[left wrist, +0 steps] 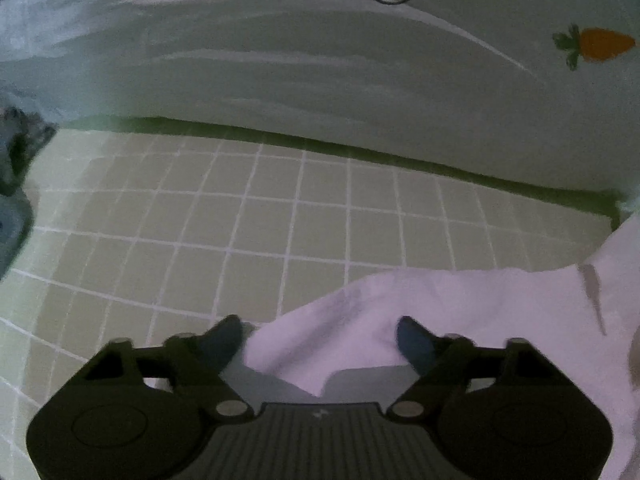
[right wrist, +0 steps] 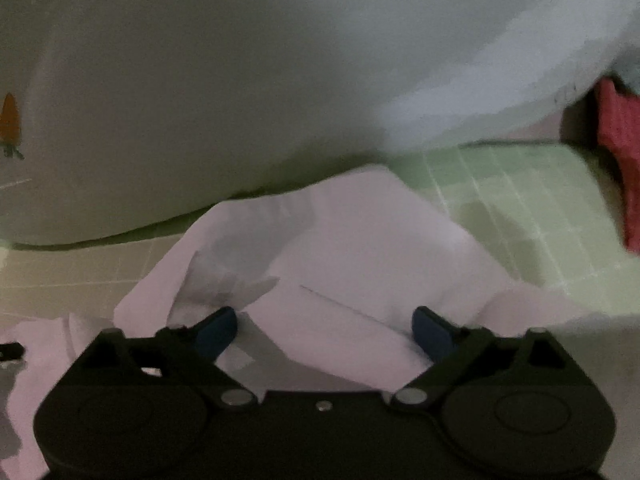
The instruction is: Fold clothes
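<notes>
A white garment (left wrist: 460,312) lies crumpled on a green checked sheet (left wrist: 240,220). In the left wrist view its left edge runs between the blue-padded fingers of my left gripper (left wrist: 320,340). The jaws stand wide apart, and the pads are clear of the cloth. In the right wrist view the same white garment (right wrist: 340,240) is bunched up in folds, with a seam line across it. My right gripper (right wrist: 325,330) hovers low over it. Its jaws are spread wide, with cloth lying between them and no pad pressing on it.
A big white pillow or duvet (left wrist: 320,80) printed with an orange carrot (left wrist: 604,43) bounds the far side of the sheet. A dark grey-blue cloth (left wrist: 16,184) lies at the left edge. A red cloth (right wrist: 620,160) sits at the far right.
</notes>
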The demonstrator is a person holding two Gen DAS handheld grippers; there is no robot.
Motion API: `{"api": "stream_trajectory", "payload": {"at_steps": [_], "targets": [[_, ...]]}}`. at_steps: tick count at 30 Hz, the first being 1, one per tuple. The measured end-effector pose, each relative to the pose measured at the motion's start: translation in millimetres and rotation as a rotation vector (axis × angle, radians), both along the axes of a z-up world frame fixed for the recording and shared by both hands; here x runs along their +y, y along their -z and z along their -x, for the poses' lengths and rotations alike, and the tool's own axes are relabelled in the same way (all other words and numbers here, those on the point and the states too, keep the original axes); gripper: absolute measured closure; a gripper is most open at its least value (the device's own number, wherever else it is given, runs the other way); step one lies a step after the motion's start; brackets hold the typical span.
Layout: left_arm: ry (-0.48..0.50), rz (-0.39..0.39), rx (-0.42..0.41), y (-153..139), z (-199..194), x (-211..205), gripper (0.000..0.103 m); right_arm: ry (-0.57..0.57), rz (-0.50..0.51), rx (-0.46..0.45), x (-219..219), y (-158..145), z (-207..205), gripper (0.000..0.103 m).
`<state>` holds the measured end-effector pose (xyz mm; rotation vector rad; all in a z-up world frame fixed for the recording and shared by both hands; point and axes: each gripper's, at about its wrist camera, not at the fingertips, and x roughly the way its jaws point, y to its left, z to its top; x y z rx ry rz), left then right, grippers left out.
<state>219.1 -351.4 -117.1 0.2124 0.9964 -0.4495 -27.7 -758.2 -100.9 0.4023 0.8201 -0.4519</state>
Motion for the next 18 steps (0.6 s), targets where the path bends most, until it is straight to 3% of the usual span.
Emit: {"api": "stream_trajectory", "payload": {"at_steps": [1, 2, 3, 4, 5, 8, 11, 18], "targets": [[-0.004, -0.017, -0.017, -1, 2, -1, 0.039, -0.002, -0.013, -0.003, 1, 1, 1, 0.03], [-0.007, -0.033, -0.034, -1, 5, -2, 0.057, -0.011, -0.02, -0.001, 3, 1, 2, 0.055], [-0.012, -0.036, -0.029, -2, 6, -3, 0.075, -0.02, -0.026, 0.001, 4, 1, 4, 0.067], [-0.017, -0.039, -0.023, -3, 7, -3, 0.077, -0.03, -0.034, -0.001, 6, 2, 5, 0.089], [-0.021, -0.044, -0.021, -5, 6, -5, 0.082, -0.044, -0.046, -0.012, 7, 2, 7, 0.096], [-0.044, -0.023, -0.036, -16, 10, -1, 0.093, -0.041, -0.022, -0.038, 12, -2, 13, 0.099], [-0.073, 0.013, -0.058, -31, 15, 6, 0.094, 0.024, 0.03, -0.111, 15, -25, 35, 0.099], [-0.086, 0.126, -0.214, -109, 77, 51, 0.094, 0.261, 0.159, -0.276, 24, -103, 160, 0.099]]}}
